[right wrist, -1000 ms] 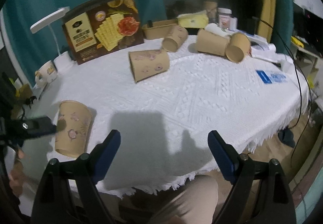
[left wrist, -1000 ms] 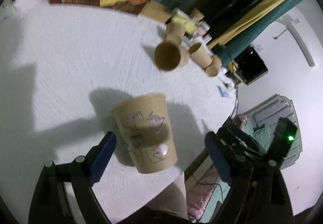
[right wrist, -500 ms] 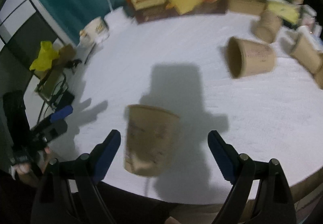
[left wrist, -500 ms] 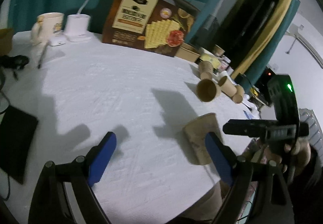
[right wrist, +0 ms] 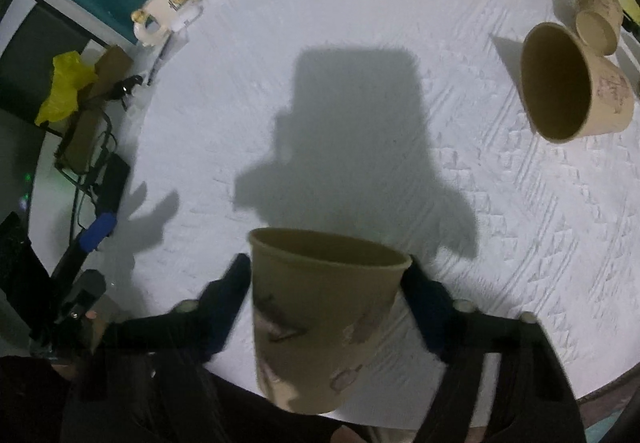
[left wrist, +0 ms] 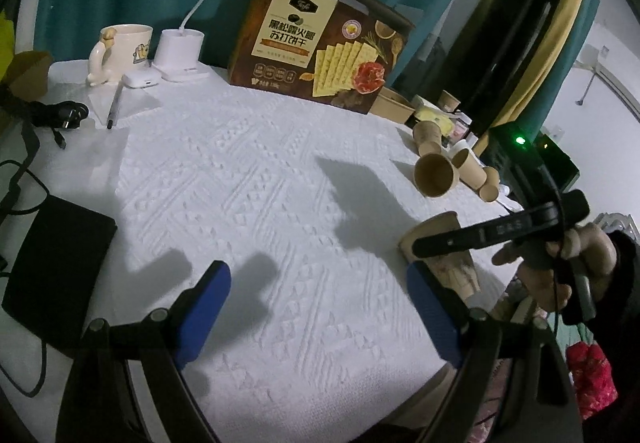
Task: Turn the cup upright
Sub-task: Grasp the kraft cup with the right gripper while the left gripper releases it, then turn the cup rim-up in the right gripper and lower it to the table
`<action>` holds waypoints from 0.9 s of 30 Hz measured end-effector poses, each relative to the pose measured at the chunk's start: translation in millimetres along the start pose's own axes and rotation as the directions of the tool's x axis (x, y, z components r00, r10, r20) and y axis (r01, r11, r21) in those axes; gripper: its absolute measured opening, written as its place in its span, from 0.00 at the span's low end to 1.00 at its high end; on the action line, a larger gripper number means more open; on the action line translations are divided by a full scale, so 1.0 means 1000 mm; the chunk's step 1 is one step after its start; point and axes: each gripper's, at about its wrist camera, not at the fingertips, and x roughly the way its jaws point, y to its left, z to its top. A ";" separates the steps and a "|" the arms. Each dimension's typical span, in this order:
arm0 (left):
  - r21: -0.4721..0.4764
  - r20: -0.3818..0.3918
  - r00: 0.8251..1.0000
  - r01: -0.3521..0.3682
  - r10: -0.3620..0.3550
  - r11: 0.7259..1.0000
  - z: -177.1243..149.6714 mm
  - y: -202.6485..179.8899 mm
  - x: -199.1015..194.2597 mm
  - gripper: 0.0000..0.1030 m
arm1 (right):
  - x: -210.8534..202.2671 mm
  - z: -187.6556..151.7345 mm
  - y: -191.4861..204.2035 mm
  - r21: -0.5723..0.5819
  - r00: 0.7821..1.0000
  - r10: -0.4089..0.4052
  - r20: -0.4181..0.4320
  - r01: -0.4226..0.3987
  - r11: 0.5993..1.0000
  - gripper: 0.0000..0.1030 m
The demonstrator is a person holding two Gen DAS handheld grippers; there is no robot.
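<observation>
A tan paper cup (right wrist: 324,323) with a pink and grey print lies on its side near the front edge of the white tablecloth (right wrist: 360,103). Its mouth faces away from the right wrist camera. My right gripper (right wrist: 326,275) points steeply down over it. Its jaws have just been closing, and both blue pads now press on the cup's sides just below the rim. In the left wrist view the same cup (left wrist: 452,271) shows under a black finger (left wrist: 460,239) of the right gripper. My left gripper (left wrist: 316,275) stands open over bare cloth, left of the cup.
Several more paper cups (right wrist: 560,91) lie on their sides at the right. A cracker box (left wrist: 320,43), a mug (left wrist: 124,47) and a lamp base (left wrist: 180,51) stand at the back. A black pad (left wrist: 52,263) and cables lie at the left. The table edge runs close below the cup.
The right gripper came down over the lying cup and its jaws closed around it. The left gripper swung left, away from the cup, to bare cloth.
</observation>
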 end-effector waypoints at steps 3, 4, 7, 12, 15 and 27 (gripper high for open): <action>0.004 -0.002 1.000 -0.004 0.004 1.000 -0.001 0.000 0.000 0.87 | 0.002 0.003 0.001 -0.010 1.000 0.006 -0.003 -0.006 1.000 0.60; 0.001 -0.003 1.000 -0.005 0.005 1.000 -0.001 -0.001 0.000 0.87 | 0.001 0.004 0.001 -0.011 1.000 0.010 0.000 -0.010 1.000 0.60; -0.001 0.000 1.000 -0.008 0.008 1.000 -0.001 0.001 -0.002 0.87 | -0.008 0.008 0.004 -0.015 0.999 0.023 0.039 -0.022 1.000 0.60; 0.001 0.013 1.000 -0.017 0.017 1.000 0.002 -0.001 -0.005 0.87 | -0.037 0.005 0.016 -0.079 0.962 -0.084 0.259 0.108 0.991 0.60; 0.002 0.010 1.000 -0.019 0.019 1.000 0.002 -0.003 -0.004 0.87 | -0.046 -0.006 0.023 -0.116 0.878 -0.193 0.438 0.268 0.956 0.60; 0.032 -0.005 1.000 -0.019 0.019 0.999 0.006 -0.014 0.000 0.87 | -0.027 -0.050 0.030 0.036 0.634 -0.259 0.729 0.342 0.939 0.60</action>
